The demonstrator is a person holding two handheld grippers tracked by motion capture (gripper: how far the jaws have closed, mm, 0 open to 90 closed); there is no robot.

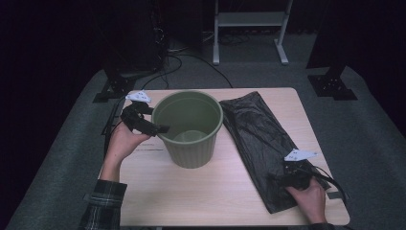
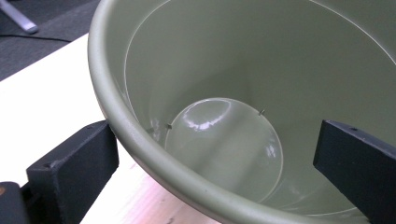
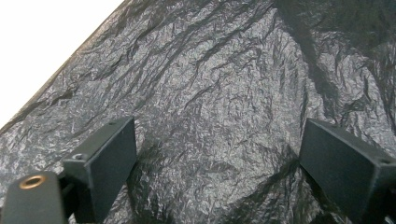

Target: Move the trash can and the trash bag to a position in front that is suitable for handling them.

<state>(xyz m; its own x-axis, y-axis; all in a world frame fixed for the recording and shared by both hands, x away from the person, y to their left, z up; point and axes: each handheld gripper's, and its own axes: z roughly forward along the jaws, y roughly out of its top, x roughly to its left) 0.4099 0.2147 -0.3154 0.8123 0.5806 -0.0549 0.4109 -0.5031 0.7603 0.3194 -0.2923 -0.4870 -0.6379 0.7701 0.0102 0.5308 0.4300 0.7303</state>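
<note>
The green bin [image 1: 189,127] stands upright on the counter [image 1: 191,196], left of centre and toward the far edge, with its open mouth facing up. In the left gripper view the bin's rim [image 2: 140,135] passes between the 2 fingers of the left gripper [image 1: 155,128]: 1 finger [image 2: 74,168] lies outside the wall, over the counter, and the other finger [image 2: 355,163] lies inside the bin. The fingers stand apart and neither pad presses on the wall. The bin's glossy round floor [image 2: 224,144] is visible and holds nothing.

The black plastic bag [image 1: 261,143] lies flat and crumpled on the right part of the counter, running from just beside the bin's far right side to the near right corner. The right gripper [image 1: 287,181] sits over the near end of the bag. In the right gripper view its 2 fingers [image 3: 107,163] are spread wide above the wrinkled film [image 3: 219,107], with no fold clamped between them.

A person's hand holds each gripper; the left sleeve [image 1: 103,203] is plaid.
</note>
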